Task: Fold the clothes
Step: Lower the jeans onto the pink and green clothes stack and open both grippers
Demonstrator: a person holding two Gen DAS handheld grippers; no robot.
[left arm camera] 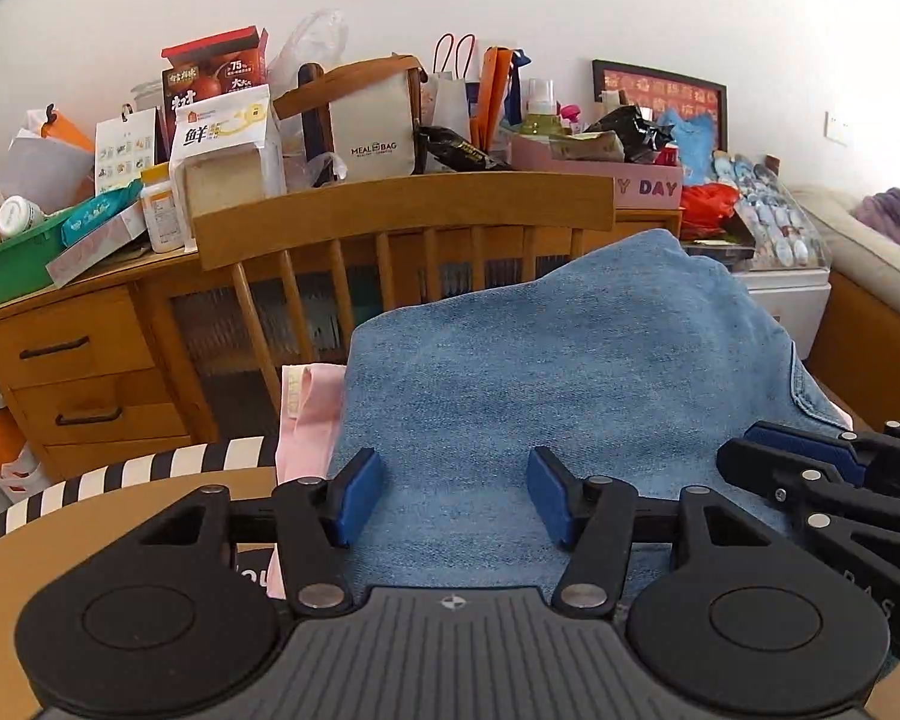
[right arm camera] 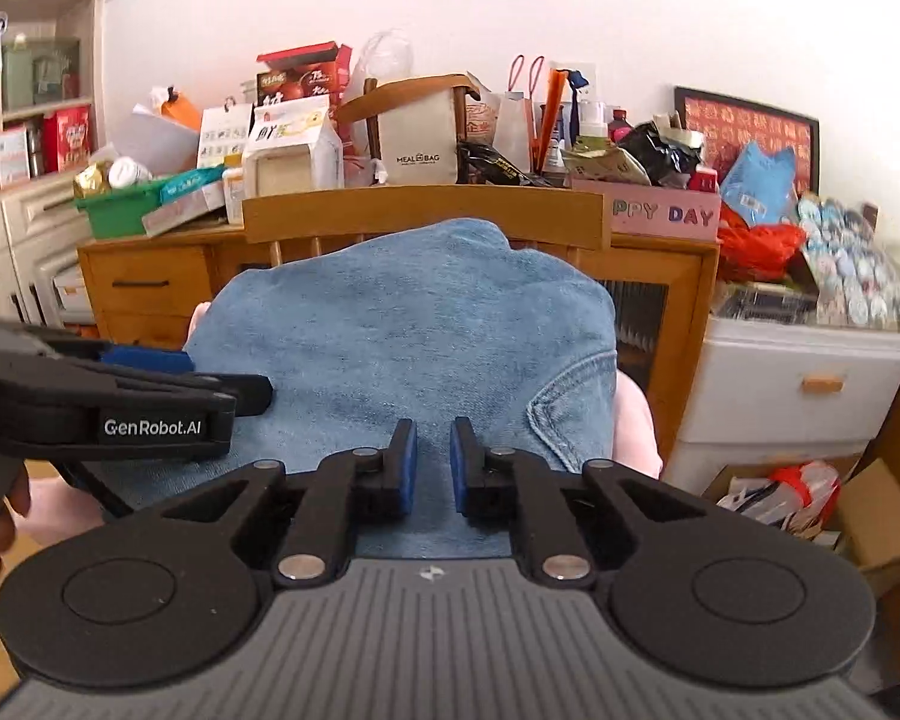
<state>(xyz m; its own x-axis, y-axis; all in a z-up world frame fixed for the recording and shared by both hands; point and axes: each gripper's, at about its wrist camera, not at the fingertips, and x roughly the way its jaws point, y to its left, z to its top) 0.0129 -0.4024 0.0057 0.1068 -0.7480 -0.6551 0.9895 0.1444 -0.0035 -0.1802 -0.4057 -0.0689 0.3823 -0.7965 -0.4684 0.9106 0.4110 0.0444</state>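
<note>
Left gripper [left arm camera: 455,495] fingers spread wide, empty, hovering over jeans [left arm camera: 570,360] lying in a bundle on pink garment [left arm camera: 309,414] on worktop [left arm camera: 60,540]. Right gripper [right arm camera: 433,462] fingers nearly closed, holding nothing, denim just beyond tips. Could be mid-fold or finished; can't tell.

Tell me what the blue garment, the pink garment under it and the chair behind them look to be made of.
Blue garment: denim by the look, matte, mottled faded weave, stitched seam at its right edge. Pink garment: a smooth thin fabric, perhaps cotton knit; too little shows to be sure. Chair: wood, warm honey finish with a slight sheen, grain on the top rail.
</note>
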